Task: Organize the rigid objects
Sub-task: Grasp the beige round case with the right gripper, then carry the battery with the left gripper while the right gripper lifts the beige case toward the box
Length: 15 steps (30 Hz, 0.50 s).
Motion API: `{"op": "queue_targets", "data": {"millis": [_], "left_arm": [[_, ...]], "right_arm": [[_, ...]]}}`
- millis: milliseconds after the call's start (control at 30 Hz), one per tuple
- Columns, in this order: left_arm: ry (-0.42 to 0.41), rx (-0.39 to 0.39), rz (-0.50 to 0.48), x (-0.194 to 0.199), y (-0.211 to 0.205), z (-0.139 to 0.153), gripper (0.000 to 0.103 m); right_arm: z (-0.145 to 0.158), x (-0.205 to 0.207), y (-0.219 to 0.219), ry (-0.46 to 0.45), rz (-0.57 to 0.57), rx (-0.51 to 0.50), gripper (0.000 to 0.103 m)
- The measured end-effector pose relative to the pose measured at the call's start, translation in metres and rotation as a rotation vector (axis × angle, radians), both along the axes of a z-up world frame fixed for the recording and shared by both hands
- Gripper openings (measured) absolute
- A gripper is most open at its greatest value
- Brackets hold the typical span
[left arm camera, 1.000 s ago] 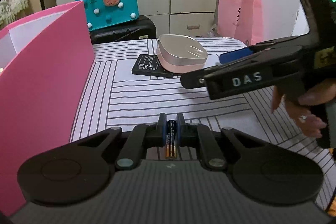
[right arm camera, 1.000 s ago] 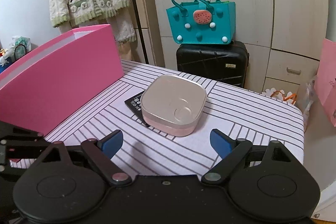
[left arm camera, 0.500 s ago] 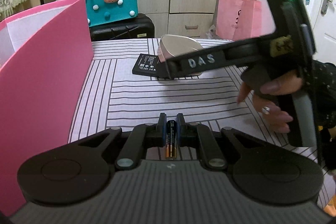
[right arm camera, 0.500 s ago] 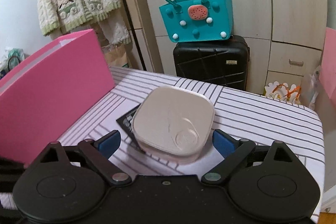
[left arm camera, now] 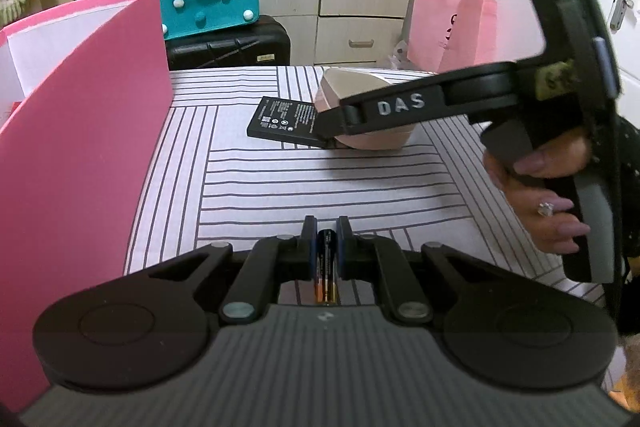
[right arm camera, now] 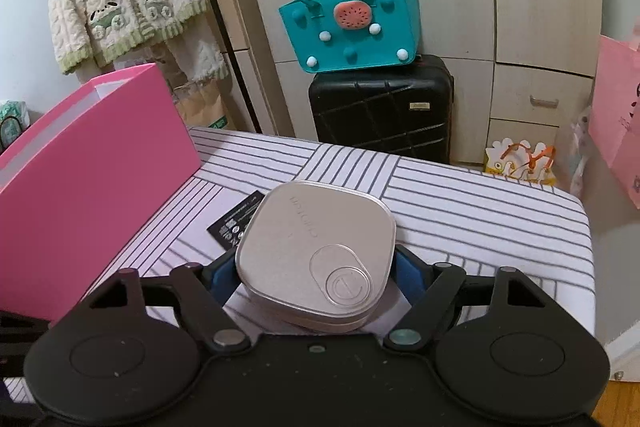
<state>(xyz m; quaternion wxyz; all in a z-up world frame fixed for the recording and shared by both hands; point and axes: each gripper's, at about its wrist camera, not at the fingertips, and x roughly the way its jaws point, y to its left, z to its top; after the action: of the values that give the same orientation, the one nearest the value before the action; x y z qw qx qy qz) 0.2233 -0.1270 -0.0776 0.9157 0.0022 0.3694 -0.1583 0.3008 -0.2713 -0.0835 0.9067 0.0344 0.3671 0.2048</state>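
Note:
My left gripper [left arm camera: 327,247] is shut on a small black and gold battery [left arm camera: 327,267], held lengthwise above the striped tablecloth [left arm camera: 320,183]. A rounded square case with a silver lid and pink base [right arm camera: 316,251] lies between the blue pads of my right gripper [right arm camera: 314,277]. Its jaws are closing, and both pads touch the case's sides. In the left wrist view the case [left arm camera: 352,83] shows behind the right gripper's near finger [left arm camera: 400,103]. A flat black battery pack [left arm camera: 280,119] lies partly under the case's left edge.
A tall open pink box [left arm camera: 80,131] stands along the table's left side. A hand [left arm camera: 552,195] holds the right gripper's handle at the right. Beyond the table stand a black suitcase [right arm camera: 380,107] with a teal bag [right arm camera: 352,27] on it, cupboards and a pink paper bag [left arm camera: 456,23].
My right gripper moved forward around the case and its jaws narrowed onto its sides. The left gripper kept still with the battery.

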Motion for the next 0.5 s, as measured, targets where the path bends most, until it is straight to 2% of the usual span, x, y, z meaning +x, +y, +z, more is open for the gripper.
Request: {"op": "queue_targets", "data": {"millis": [233, 500], "left_arm": [[0.072, -0.062, -0.015, 0.004, 0.003, 0.001, 0.008], [0.085, -0.075, -0.024, 0.000, 0.006, 0.013, 0.008]], "right_arm": [[0.004, -0.023, -0.010, 0.015, -0.003, -0.017, 0.082], [0.008, -0.050, -0.024, 0.039, -0.002, -0.021, 0.082]]}}
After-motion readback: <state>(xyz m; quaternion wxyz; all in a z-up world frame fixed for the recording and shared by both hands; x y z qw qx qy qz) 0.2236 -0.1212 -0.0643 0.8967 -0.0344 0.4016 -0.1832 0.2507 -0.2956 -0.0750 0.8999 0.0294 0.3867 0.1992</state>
